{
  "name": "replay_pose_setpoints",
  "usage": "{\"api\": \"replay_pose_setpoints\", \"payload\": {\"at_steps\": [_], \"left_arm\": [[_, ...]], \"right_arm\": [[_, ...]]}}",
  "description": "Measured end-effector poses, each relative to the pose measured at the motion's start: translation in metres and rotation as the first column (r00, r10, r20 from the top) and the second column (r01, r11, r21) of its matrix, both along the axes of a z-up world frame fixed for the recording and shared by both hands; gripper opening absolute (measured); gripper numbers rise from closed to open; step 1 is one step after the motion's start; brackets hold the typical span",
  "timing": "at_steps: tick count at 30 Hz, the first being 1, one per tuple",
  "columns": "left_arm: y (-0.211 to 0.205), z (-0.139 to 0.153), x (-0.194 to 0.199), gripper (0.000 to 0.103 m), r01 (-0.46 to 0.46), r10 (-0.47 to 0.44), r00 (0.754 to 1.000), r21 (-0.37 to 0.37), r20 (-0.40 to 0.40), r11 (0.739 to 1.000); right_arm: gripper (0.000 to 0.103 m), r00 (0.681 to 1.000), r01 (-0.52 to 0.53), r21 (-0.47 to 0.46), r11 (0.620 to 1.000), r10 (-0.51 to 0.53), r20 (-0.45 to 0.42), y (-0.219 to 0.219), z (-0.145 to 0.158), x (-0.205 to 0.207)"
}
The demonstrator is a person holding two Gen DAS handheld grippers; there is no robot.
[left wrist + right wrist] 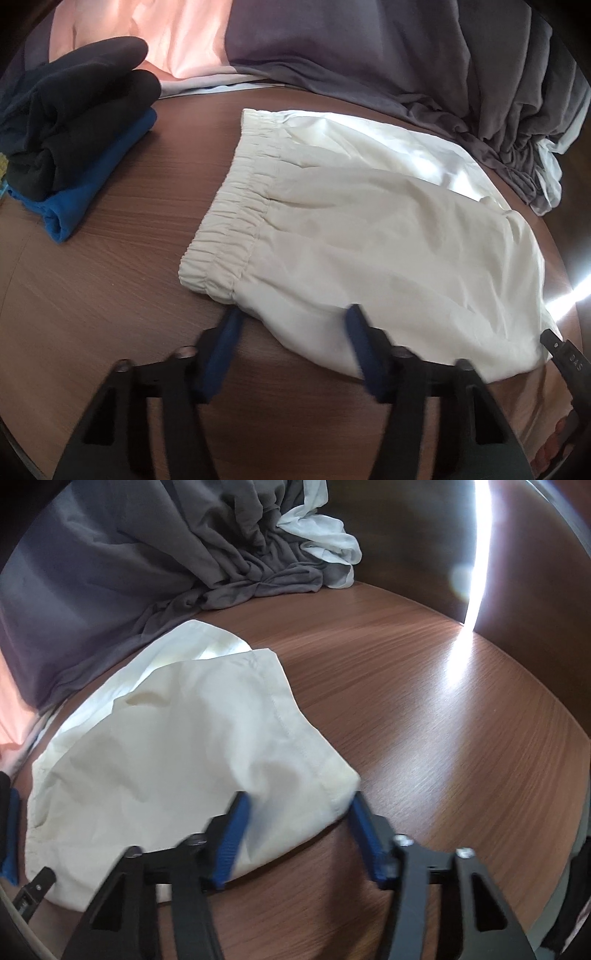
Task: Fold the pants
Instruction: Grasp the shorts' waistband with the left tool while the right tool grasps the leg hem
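Cream pants point(369, 229) lie folded flat on the wood-grain tabletop point(110, 295), waistband toward 9 o'clock. The left hand-held gripper point(291, 321) straddles the near hem, fingers apart, not pinching. The right hand-held gripper point(299, 805) brackets the pants' corner, blue pads barely off the cloth. Dark and blue folded clothes point(74, 147) sit at 10 o'clock; grey fabric point(406, 55) is heaped at 12
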State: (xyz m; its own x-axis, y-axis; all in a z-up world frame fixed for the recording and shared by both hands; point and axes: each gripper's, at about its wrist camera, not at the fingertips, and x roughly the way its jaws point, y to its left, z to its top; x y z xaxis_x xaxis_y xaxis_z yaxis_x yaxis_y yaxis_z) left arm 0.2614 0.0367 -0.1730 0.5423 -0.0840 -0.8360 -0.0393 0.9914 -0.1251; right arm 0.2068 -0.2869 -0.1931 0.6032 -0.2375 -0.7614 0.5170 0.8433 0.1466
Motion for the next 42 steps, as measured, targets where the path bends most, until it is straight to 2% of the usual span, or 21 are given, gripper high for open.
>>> {"api": "replay_pose_setpoints", "payload": {"at_steps": [1, 3, 4, 10, 17, 22, 26, 30, 37, 42], "left_arm": [[0.000, 0.001, -0.001, 0.041, 0.012, -0.012, 1.000, 0.004, 0.000, 1.000], [-0.001, 0.003, -0.002, 0.024, 0.031, -0.031, 0.999, 0.007, 0.009, 0.999], [-0.002, 0.004, -0.004, 0.021, 0.041, -0.041, 0.999, 0.016, 0.018, 0.999], [0.000, 0.014, -0.011, 0.006, 0.079, -0.080, 0.995, 0.016, 0.065, 0.997], [0.006, 0.036, -0.029, 0.003, 0.110, -0.110, 0.989, 0.002, 0.098, 0.994], [0.009, 0.043, -0.037, 0.003, 0.124, -0.123, 0.990, 0.004, 0.071, 0.992], [0.012, 0.036, -0.044, 0.003, 0.121, -0.121, 0.992, 0.005, 0.020, 0.993], [0.014, 0.044, -0.054, 0.003, 0.123, -0.123, 0.992, 0.006, 0.029, 0.992], [0.018, 0.071, -0.060, 0.003, 0.124, -0.122, 0.989, -0.024, 0.083, 0.992], [0.023, 0.089, -0.054, 0.003, 0.113, -0.107, 0.986, -0.045, 0.129, 0.993]], "right_arm": [[0.034, 1.000, -0.001, -0.003, 1.000, 0.001, -0.002, 0.000, 0.001, 0.000], [0.023, 1.000, -0.011, -0.015, 1.000, 0.011, -0.004, 0.000, 0.004, -0.001], [0.016, 1.000, -0.018, -0.022, 1.000, 0.018, -0.001, 0.001, 0.006, -0.001], [0.012, 0.998, -0.050, -0.063, 0.997, 0.053, 0.039, 0.011, 0.026, -0.014], [0.010, 0.997, -0.060, -0.079, 0.995, 0.064, 0.048, 0.021, 0.048, -0.041], [0.010, 0.996, -0.069, -0.090, 0.994, 0.073, 0.042, 0.028, 0.065, -0.062], [0.010, 0.998, -0.055, -0.047, 0.997, 0.053, -0.029, 0.027, 0.054, -0.070], [0.010, 0.995, -0.056, -0.015, 0.998, 0.055, -0.079, 0.032, 0.051, -0.083], [0.010, 0.998, -0.060, -0.046, 0.997, 0.061, 0.022, 0.039, 0.089, -0.101], [0.010, 0.994, -0.058, -0.071, 0.996, 0.065, 0.090, 0.044, 0.110, -0.099]]}}
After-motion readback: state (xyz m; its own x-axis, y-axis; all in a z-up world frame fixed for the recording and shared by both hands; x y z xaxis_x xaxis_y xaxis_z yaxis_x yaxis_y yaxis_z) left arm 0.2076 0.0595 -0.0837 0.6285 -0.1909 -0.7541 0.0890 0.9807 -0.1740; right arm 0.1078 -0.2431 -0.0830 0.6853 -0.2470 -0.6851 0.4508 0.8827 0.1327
